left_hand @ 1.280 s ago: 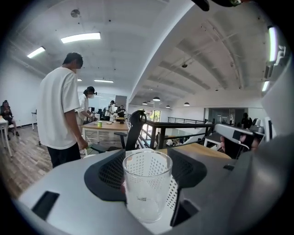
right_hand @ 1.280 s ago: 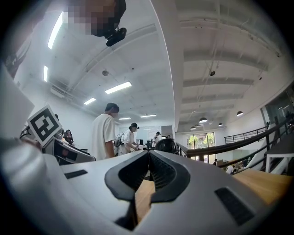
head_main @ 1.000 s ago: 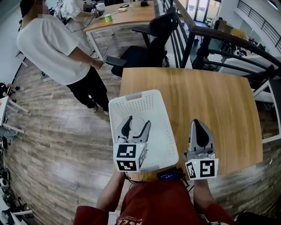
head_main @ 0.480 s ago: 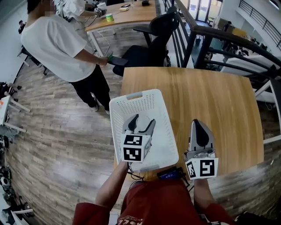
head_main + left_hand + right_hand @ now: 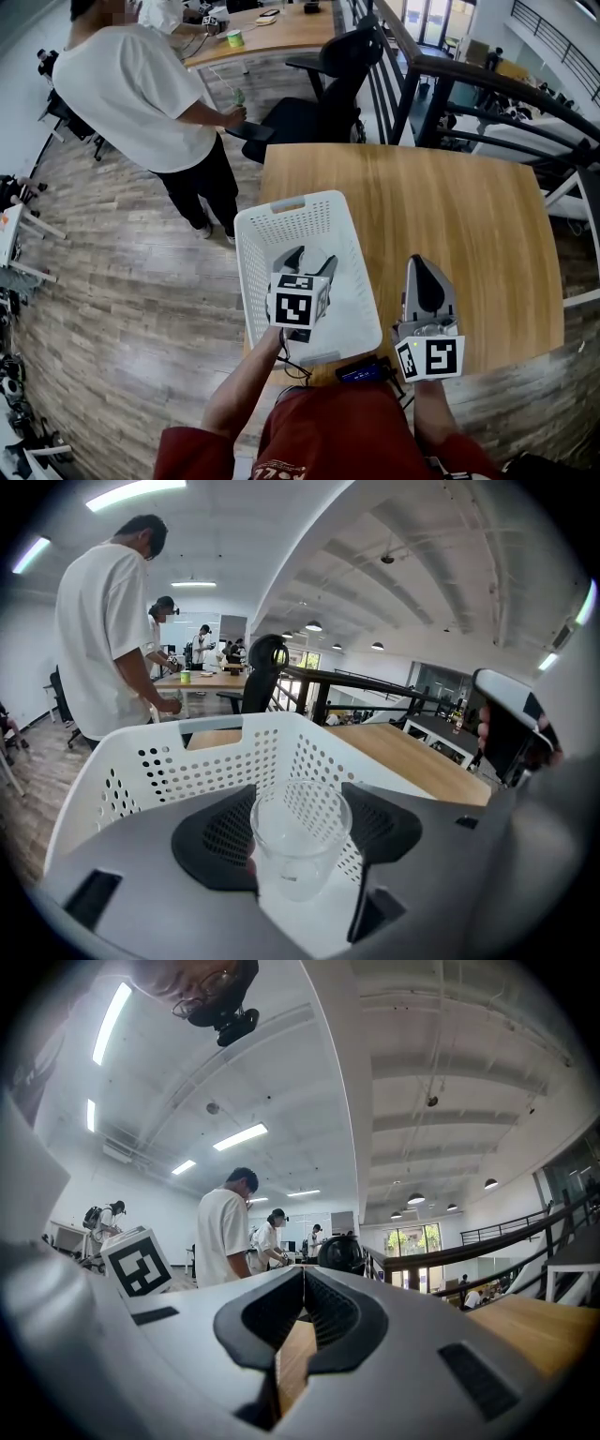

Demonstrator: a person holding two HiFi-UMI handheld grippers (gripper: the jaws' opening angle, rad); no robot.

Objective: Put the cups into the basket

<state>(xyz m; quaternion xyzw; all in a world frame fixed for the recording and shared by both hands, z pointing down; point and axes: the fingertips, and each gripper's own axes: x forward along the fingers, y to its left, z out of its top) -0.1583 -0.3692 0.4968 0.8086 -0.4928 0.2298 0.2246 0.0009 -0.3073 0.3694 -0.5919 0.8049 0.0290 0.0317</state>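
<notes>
A white perforated basket (image 5: 281,217) stands on the left part of the wooden table (image 5: 450,216). My left gripper (image 5: 309,259) reaches down inside it. In the left gripper view a clear plastic cup (image 5: 298,846) stands upright between the black pads (image 5: 211,841), and the left gripper (image 5: 300,795) is shut on it, jaws wide, with the basket wall (image 5: 169,757) just behind. I cannot tell whether the cup's base touches the basket floor. My right gripper (image 5: 424,279) hovers to the right of the basket over bare wood; in its own view the right gripper (image 5: 302,1277) is shut and holds nothing.
A person in a white T-shirt (image 5: 141,94) stands on the floor beyond the table's left corner. A black office chair (image 5: 319,103) sits behind the far edge, and a dark railing (image 5: 487,103) runs along the right. A small black device (image 5: 361,372) lies at the near edge.
My left gripper has shifted right and slightly forward within the basket, its marker cube turning to face up. The standing person has turned and raised a hand. The right gripper has stayed put.
</notes>
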